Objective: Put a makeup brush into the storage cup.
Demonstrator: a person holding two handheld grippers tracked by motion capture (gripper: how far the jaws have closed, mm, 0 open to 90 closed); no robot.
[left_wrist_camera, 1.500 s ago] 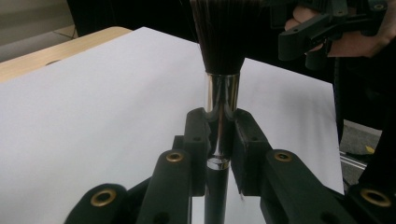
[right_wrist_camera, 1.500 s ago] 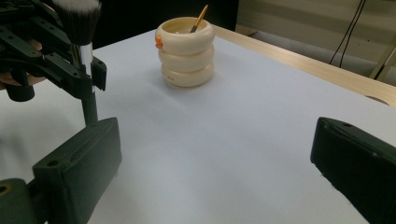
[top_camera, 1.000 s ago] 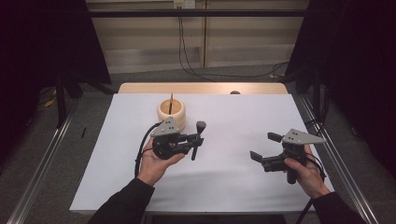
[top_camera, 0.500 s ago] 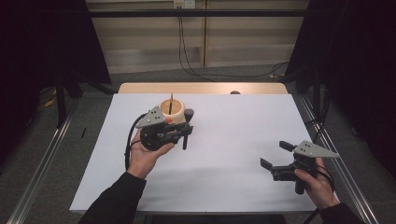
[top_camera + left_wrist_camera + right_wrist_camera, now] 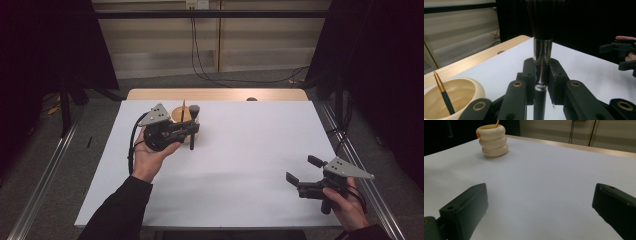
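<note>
Makeup brush (image 5: pixel 192 126) upright, bristles up, upper left of centre in the high view, clamped at its metal ferrule by the left gripper (image 5: pixel 186 131) fingers, just beside the cream ribbed cup (image 5: pixel 179 114) holding a thin brush (image 5: pixel 183 110). Right gripper (image 5: pixel 302 174) lower right over the white tabletop (image 5: pixel 250 150), fingers spread wide, nothing between them
</note>
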